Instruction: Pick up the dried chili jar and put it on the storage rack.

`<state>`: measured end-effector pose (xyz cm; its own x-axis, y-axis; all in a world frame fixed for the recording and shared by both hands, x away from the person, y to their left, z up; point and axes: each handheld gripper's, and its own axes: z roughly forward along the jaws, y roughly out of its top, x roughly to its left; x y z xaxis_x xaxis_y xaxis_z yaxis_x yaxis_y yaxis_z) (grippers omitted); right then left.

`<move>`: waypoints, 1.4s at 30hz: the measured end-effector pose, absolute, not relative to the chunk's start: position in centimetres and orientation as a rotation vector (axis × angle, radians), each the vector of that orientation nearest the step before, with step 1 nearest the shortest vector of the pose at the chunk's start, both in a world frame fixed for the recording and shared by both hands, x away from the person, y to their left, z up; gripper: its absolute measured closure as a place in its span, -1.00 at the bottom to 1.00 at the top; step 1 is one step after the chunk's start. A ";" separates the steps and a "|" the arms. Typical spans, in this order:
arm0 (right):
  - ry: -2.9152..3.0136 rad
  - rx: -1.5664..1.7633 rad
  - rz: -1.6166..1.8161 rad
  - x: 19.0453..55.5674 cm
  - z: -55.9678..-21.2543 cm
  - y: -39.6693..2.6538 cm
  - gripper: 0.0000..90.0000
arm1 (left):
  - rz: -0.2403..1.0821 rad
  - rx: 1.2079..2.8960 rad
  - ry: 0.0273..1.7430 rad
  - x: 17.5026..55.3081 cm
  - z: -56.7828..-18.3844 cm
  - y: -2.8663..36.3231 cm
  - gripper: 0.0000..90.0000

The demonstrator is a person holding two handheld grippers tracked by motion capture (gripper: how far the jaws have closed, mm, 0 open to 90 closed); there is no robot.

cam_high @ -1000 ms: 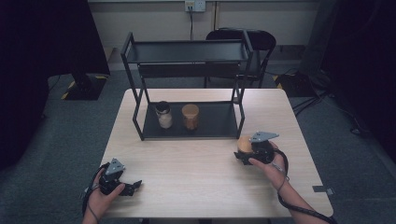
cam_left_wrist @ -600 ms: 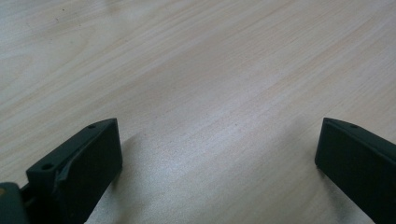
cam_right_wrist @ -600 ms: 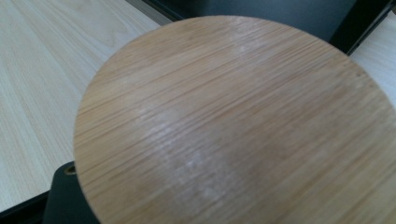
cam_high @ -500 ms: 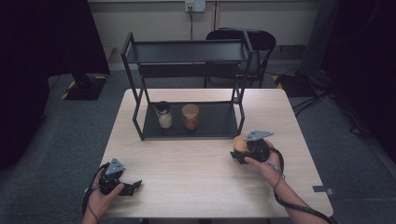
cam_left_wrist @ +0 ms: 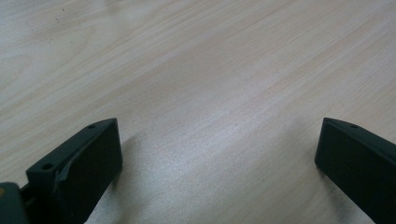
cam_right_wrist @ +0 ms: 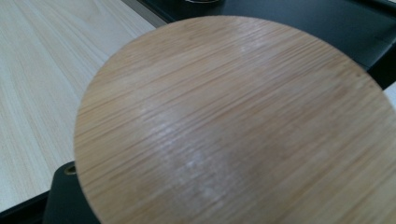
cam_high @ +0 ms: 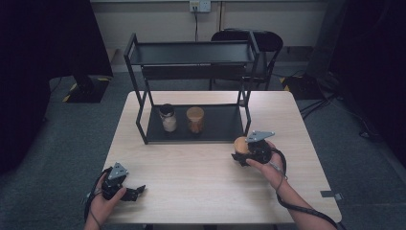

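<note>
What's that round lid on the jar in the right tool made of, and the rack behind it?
The lid looks like bamboo or light wood: fine parallel grain with a soft satin sheen. The rack seems to be black painted metal, judging by its thin straight posts and flat matt shelves, though coated wood shelves can't be ruled out.

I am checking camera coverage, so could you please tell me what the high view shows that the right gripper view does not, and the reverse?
High view alone: the whole black rack, two jars on its lower shelf, one black-lidded, one wood-lidded, a chair behind, and the left gripper open near the table's front edge. Right gripper view alone: the fine bamboo grain of the lid, close up. Shared: that wooden-lidded jar in the right gripper, the table, and the rack's shelf.
</note>
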<state>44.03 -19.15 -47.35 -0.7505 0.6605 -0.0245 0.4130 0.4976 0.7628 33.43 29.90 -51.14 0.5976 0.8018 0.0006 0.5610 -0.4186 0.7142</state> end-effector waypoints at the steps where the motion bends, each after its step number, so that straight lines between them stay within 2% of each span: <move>1: 2.432 0.902 1.115 44.1 -47.3 -19.1 -0.44 | 0.451 2.138 1.073 33.4 -51.1 29.9 -1.00; 42: 2.461 0.873 1.096 45.1 -47.0 -16.9 -0.44 | 0.451 2.138 1.073 33.4 -51.1 29.9 -1.00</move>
<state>45.07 -16.89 -47.00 -0.7668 0.6411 -0.0315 0.4054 0.5219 0.7505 33.43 29.90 -51.14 0.5976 0.8018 0.0004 0.5609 -0.4185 0.7143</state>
